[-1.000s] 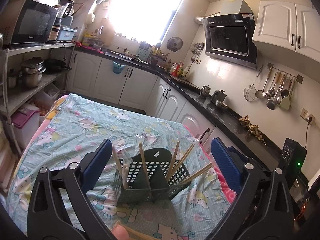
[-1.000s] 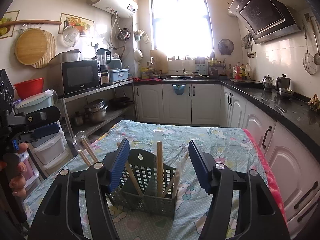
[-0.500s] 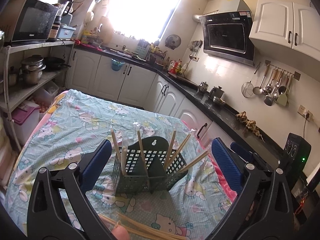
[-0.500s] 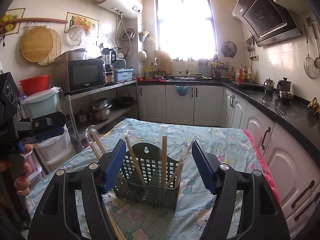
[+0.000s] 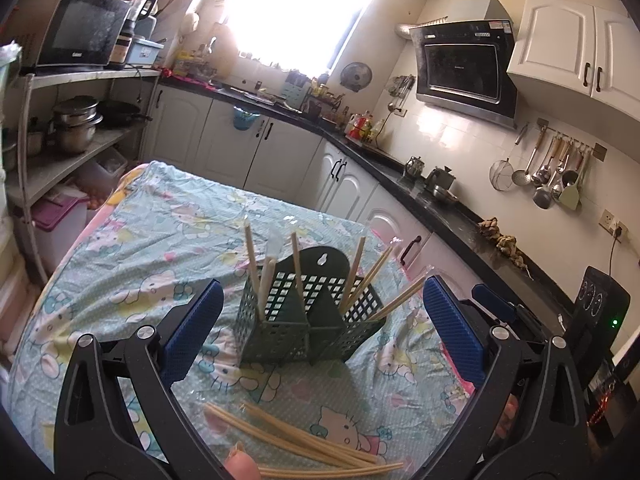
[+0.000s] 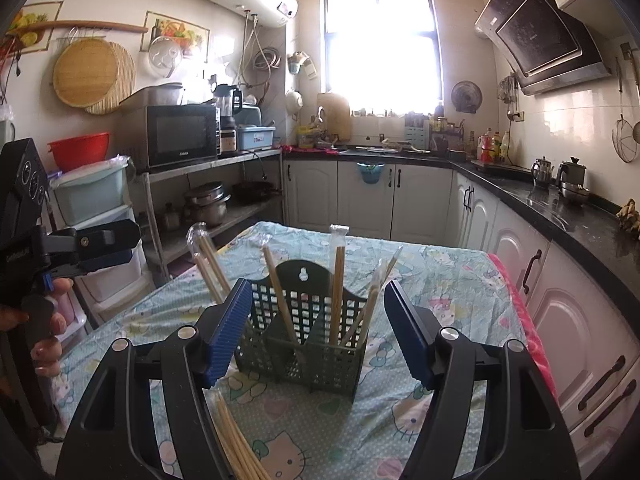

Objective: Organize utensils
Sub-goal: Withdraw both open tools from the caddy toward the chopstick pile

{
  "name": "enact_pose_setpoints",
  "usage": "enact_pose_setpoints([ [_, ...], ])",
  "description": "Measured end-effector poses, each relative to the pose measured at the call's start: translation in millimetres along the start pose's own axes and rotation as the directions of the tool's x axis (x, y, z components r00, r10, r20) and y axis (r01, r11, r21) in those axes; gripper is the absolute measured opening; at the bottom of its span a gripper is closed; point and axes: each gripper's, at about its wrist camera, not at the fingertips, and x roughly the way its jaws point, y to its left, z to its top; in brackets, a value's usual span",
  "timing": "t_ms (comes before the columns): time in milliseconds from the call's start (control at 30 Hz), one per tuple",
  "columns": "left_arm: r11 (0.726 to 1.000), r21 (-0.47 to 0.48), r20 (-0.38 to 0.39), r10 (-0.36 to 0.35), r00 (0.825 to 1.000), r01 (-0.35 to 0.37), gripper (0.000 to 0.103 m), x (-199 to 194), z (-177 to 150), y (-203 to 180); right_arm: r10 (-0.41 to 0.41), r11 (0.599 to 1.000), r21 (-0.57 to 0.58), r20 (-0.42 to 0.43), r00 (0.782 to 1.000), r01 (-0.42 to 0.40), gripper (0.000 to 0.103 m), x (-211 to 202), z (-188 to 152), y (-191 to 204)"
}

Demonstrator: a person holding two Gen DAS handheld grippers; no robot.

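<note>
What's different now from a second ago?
Both grippers pulled back from the green basket, so the loose chopsticks lying on the tablecloth in front of it now show. The left gripper and right gripper stayed open and empty. The basket and the chopsticks standing in it did not move.

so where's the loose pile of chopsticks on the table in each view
Left wrist: loose chopsticks lie bottom centre, in front of the green basket, between the open left tongs.
Right wrist: loose chopsticks lie bottom left of centre, beside the left finger of the open right tongs.
Shared landmark: the green basket.
</note>
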Motion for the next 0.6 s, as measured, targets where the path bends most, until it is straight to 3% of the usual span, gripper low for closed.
enact_pose_setpoints([
  [600, 0.997, -0.055, -0.074, 0.055, 0.996, -0.059, 0.092, 3, -31, 30, 0.050, 0.998, -0.043, -0.086, 0.995, -0.054, 0.066, 7, -28, 24],
])
